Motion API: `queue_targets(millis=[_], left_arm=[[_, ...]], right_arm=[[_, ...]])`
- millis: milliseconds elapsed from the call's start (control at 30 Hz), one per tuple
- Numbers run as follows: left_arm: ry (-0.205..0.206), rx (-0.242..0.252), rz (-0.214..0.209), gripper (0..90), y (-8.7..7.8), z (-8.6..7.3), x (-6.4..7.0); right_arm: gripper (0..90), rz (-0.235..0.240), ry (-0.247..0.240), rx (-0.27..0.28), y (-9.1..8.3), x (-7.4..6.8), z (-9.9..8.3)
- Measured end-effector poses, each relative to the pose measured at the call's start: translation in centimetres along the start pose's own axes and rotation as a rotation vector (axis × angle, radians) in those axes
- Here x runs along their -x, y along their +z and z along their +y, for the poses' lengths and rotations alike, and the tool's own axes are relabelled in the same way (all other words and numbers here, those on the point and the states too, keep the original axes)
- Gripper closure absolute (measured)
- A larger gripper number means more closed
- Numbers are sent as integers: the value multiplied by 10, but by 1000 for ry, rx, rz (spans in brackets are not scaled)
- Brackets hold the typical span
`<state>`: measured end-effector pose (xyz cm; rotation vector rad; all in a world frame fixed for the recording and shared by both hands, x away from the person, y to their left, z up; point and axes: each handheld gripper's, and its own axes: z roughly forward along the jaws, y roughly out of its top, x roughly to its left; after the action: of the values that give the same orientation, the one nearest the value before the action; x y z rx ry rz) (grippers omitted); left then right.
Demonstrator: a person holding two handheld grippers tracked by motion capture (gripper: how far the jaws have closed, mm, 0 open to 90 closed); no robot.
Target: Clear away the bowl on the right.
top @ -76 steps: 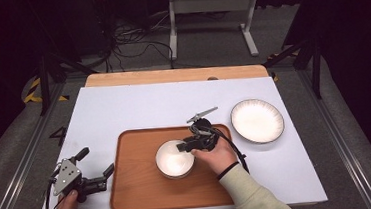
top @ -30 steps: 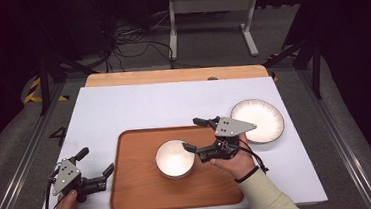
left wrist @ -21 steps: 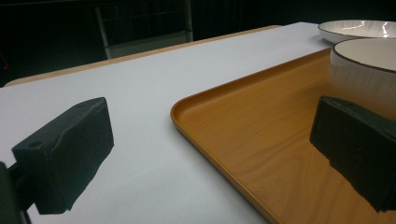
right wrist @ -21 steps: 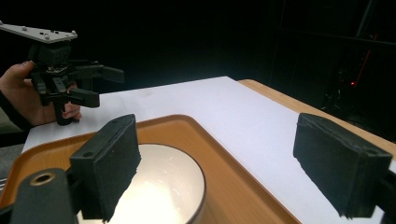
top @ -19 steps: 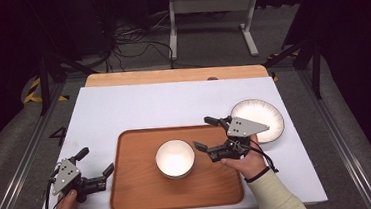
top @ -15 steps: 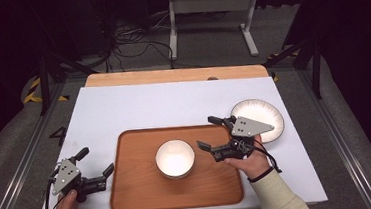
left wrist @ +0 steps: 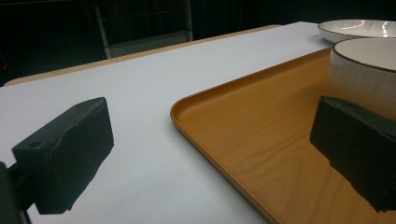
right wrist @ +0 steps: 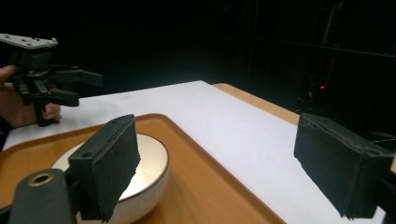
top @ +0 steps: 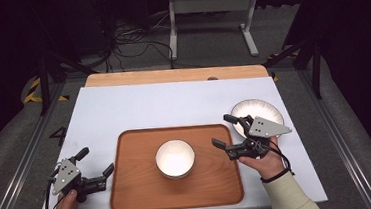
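White worktop [top: 173, 105], dark room. Bowl [top: 175, 158] mid-tray [top: 135, 188]; plate [top: 257, 114] at 3 o'clock. Right hand-held gripper [top: 226, 131] empty, jaws apart; left hand-held gripper [top: 96, 164] likewise. Approach the plate rim low, probably.

No text, label, brand, number or sign can be read anywhere.

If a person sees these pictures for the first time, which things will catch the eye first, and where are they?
First comes the white bowl, alone in the middle of the wooden tray at the near side of the white table. Next come the two open grippers: the right gripper over the tray's right edge, the left gripper just left of the tray. A white plate lies on the table beyond the right gripper.
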<state>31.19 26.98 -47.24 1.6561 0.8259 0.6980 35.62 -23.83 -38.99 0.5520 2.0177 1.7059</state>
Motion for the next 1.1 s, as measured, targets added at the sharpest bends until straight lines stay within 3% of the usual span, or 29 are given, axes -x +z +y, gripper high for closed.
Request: queue_targets(millis=[567,667,733,867,1100], left_arm=[[0,0,-1,2,0,0,0],[0,0,0,3,0,0,0],[1,0,0,2,0,0,0],[0,0,0,2,0,0,0],[0,0,0,3,0,0,0]], right_arm=[[109,-41,44,39,-23,15,-15],[92,-81,34,6,-24,17,-23],[97,-89,61,11,-25,19,-27],[83,-86,90,17,-27,22,-32],[84,-79,69,6,-27,20,-43]])
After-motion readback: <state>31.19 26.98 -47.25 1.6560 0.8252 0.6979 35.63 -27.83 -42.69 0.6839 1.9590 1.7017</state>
